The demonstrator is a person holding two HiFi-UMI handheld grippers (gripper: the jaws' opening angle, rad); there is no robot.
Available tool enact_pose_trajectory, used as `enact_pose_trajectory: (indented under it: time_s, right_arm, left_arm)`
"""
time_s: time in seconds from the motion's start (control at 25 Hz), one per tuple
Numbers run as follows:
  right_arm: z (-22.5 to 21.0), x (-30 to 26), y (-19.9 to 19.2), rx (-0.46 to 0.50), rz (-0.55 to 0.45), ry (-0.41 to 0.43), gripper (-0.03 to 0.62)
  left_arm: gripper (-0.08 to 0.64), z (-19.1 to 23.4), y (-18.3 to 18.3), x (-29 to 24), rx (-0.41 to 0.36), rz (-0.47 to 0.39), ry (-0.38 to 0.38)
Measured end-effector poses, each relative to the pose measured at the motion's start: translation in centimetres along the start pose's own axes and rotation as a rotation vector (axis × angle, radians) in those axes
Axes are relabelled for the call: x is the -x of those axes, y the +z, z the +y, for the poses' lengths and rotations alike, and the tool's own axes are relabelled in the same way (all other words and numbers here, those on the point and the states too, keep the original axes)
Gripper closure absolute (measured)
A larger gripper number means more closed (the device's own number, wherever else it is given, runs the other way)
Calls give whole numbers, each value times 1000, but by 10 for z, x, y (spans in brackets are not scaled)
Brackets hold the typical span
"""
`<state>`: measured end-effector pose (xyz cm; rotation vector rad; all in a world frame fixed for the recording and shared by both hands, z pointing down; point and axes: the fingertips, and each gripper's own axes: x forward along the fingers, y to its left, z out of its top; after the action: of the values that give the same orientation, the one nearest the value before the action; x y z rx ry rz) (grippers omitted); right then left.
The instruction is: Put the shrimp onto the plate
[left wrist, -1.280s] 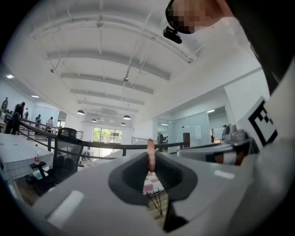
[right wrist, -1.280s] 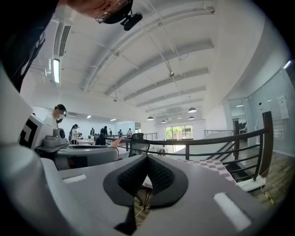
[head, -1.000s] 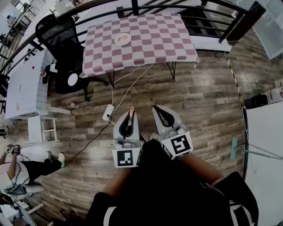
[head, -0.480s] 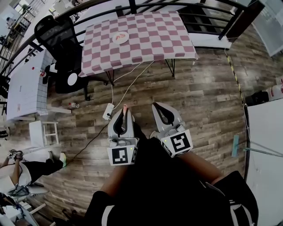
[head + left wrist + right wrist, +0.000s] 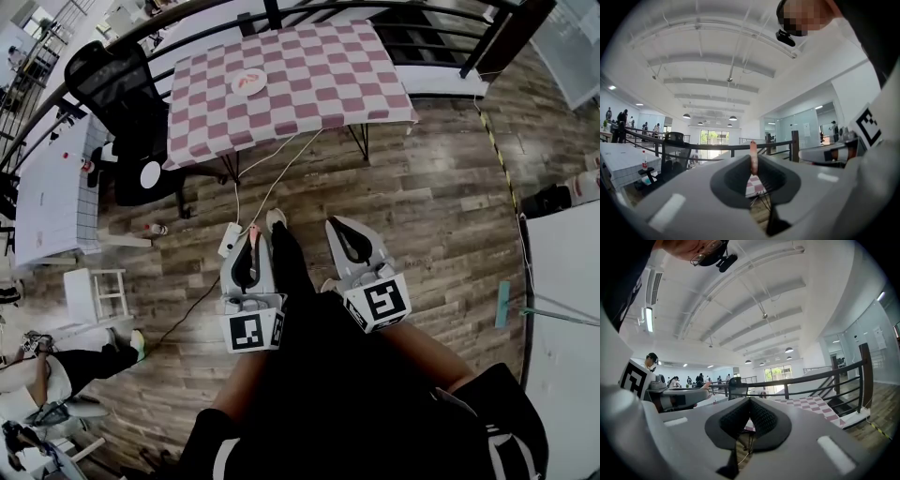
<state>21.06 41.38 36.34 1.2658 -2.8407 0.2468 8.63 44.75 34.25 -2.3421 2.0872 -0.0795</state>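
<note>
My left gripper (image 5: 251,234) is shut on a thin pink shrimp (image 5: 253,228), held above the wooden floor; its tip sticks up past the closed jaws. The left gripper view shows that shrimp (image 5: 753,158) pinched upright at the jaw tips. My right gripper (image 5: 336,225) hangs beside it, shut with nothing in it; in its own view the right gripper (image 5: 750,402) has its pads together. A white plate (image 5: 235,84) with something orange on it sits on the checkered table (image 5: 319,80), far ahead of both grippers.
A black office chair (image 5: 117,80) stands left of the table. Cables and a power strip (image 5: 229,239) lie on the floor under the left gripper. A dark railing (image 5: 281,14) runs behind the table. A white table (image 5: 52,187) is at the left.
The left gripper has drifted left with the shrimp still in it. A shoe has stepped forward between the grippers. The right gripper has hardly moved.
</note>
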Motion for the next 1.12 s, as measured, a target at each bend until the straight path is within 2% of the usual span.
enact_pose_trajectory:
  time_s: [0.16,0.48,0.96,1.12]
  right_arm:
    - [-2,-13,-3,5,13,30,597]
    - [-29,-63,-9,16,47,12,597]
    - [-70,-199,0,17,118,-5,597]
    - [-87,-253,8,32,147,-74,597]
  left_arm:
    - [522,2,-2,-18,-4,4,-14]
    - [522,36,-14,-75,11,11,-20]
    - [522,116,-9,-216,14,15,-60]
    - [522,148,-6,-263,24,14,-79]
